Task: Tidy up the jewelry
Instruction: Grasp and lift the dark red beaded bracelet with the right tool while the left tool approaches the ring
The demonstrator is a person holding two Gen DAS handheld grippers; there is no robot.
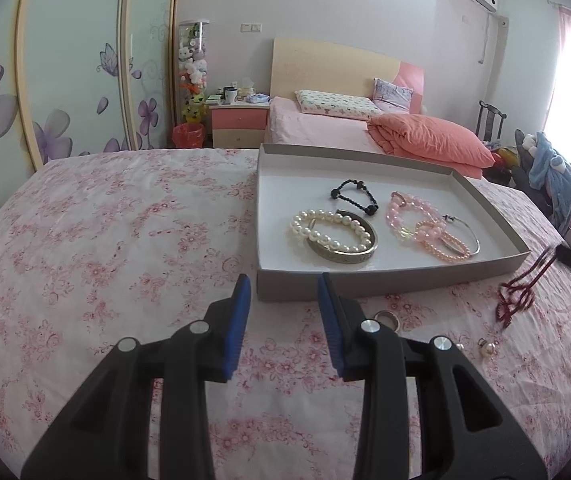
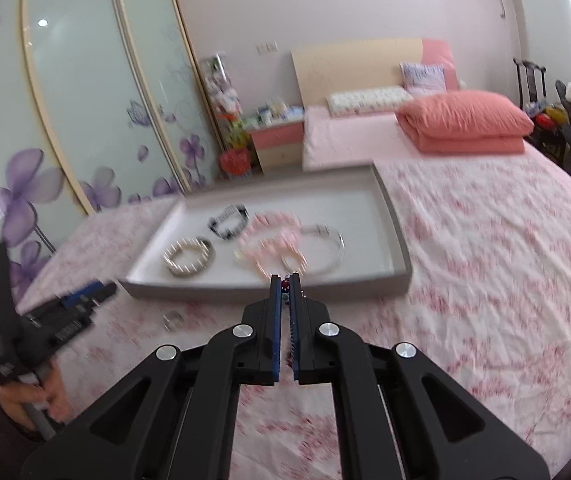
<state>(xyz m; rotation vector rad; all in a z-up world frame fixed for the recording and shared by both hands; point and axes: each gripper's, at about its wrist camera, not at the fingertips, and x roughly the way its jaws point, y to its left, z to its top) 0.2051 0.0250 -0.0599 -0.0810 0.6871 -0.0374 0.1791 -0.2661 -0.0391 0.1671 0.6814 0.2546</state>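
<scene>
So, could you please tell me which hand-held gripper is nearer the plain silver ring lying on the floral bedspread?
Left: silver ring lies beside its right finger. Right is farther.

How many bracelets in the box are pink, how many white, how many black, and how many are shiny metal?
In the box:
Pink bead bracelets: 2
White pearl bracelets: 1
Black bead bracelets: 1
Metal bangles: 2
Total: 6
</scene>
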